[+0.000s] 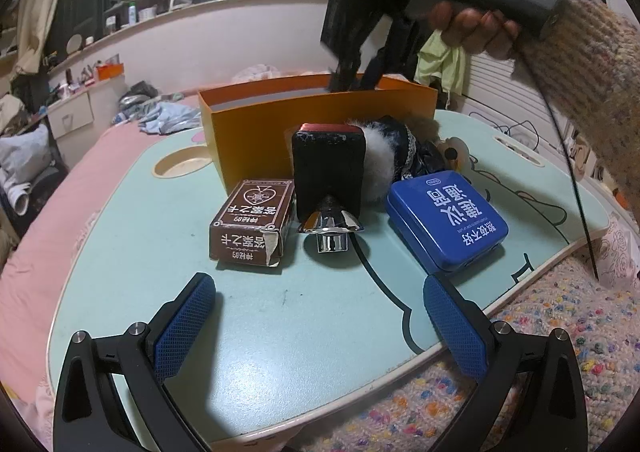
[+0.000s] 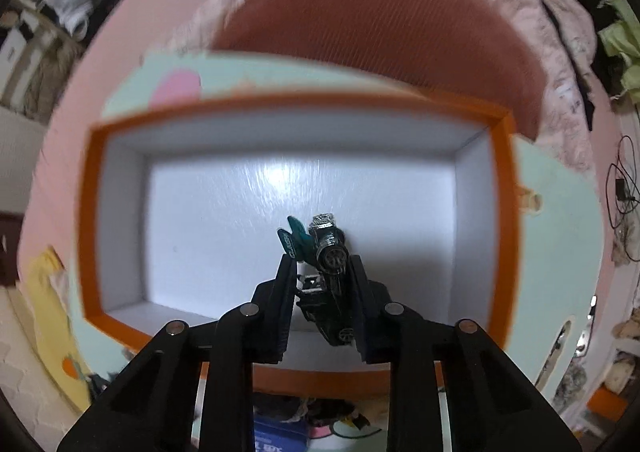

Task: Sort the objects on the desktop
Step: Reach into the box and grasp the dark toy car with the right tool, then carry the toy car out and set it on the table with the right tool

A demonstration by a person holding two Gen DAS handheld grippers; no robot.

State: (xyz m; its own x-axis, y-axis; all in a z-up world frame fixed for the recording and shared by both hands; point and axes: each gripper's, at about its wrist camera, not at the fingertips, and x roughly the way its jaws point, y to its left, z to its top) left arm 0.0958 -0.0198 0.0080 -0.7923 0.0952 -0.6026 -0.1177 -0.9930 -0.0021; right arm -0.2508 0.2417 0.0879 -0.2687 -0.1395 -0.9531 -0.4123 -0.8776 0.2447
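My right gripper [image 2: 321,264] is shut on a small dark toy car [image 2: 330,248] with a teal wing, nose pointing down. It hangs over the white inside of the orange box [image 2: 90,220]. In the left wrist view a hand holds that right gripper [image 1: 354,80] with its tips at the orange box's [image 1: 320,120] top edge. My left gripper [image 1: 318,282] stands open low over the table's front, nothing between its blue pads [image 1: 184,328]. Ahead of it lie a brown card box [image 1: 252,224], a black block with a chrome fitting [image 1: 330,228] and a blue tin [image 1: 448,220].
A fluffy dark-and-white toy [image 1: 400,152] sits behind the black block, against the orange box. The mint lap table [image 1: 140,252] has a round cup recess [image 1: 182,164] at back left and rests on a pink bed. A knitted sleeve [image 1: 580,72] and a black cable [image 1: 576,192] hang at right.
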